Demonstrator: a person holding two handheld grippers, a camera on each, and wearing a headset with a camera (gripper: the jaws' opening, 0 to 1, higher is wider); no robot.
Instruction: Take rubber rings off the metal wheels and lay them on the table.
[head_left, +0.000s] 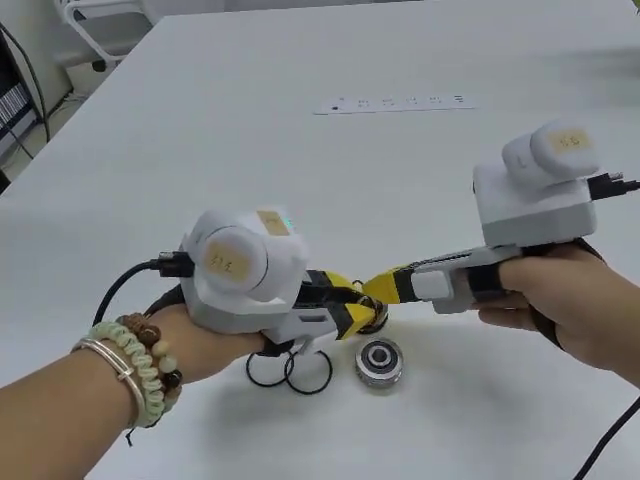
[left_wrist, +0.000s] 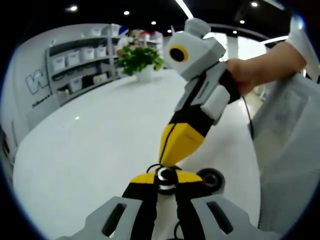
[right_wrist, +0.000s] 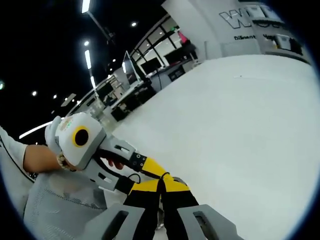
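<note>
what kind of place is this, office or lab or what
Likely an open office or showroom workspace: a big white table, shelves of white bins, a potted plant, and desks with monitors behind.

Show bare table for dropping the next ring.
Free: the wide table beyond the left tongs and right tongs, up to the far white strip. Crowded: two rubber rings and a metal wheel under the left tongs.

The left gripper (head_left: 368, 318) and right gripper (head_left: 378, 288) were white, with yellow-and-black jaws. Beneath them lay black rubber rings (head_left: 290, 371) and a silver metal wheel (head_left: 380, 362) on a white table (head_left: 250, 120).
</note>
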